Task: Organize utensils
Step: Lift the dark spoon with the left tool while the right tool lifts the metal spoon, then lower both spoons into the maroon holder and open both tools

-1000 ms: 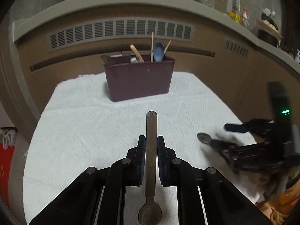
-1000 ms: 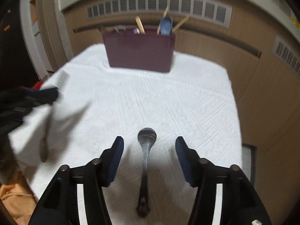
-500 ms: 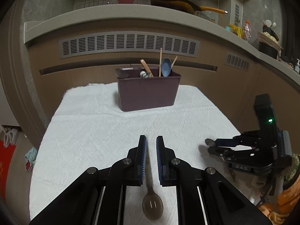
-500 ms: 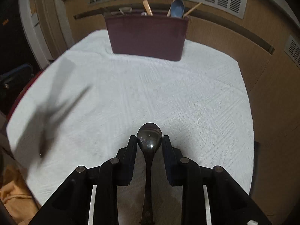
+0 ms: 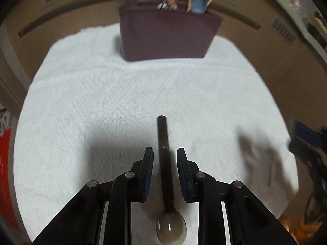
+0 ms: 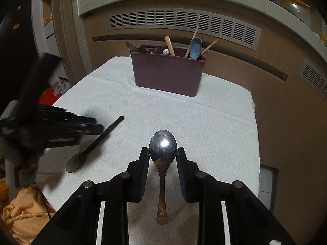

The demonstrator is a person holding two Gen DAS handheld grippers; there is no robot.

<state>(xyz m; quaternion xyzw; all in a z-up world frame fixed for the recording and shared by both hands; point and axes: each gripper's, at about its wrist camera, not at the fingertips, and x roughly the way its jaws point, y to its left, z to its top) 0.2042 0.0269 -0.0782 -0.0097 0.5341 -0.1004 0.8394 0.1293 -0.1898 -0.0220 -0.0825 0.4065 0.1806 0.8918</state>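
A dark brown spoon [image 5: 163, 138] lies on the white cloth [image 5: 102, 102], handle pointing away, bowl toward me. My left gripper [image 5: 165, 151] straddles its handle; the jaws are opening and neither pad touches it. The right wrist view shows the same spoon [image 6: 96, 143] flat beside the blurred left gripper [image 6: 98, 125]. My right gripper [image 6: 162, 150] is shut on a shiny metal spoon [image 6: 162, 143], pads pressing its bowl, handle hanging toward me above the cloth. A maroon utensil holder [image 6: 167, 75] stands at the far edge with a blue spoon [image 6: 195, 46] and wooden sticks inside.
The cloth-covered table [image 6: 224, 132] ends near a brown cabinet front with vent grilles [image 6: 184, 22] behind the holder [image 5: 167, 34]. Orange fabric [image 6: 22, 210] lies off the near left corner. The right gripper [image 5: 306, 140] shows blurred at the table's right edge.
The left gripper dropped toward the cloth and parted its jaws, so the dark spoon it held now lies flat. The right gripper closed on the metal spoon and raised it.
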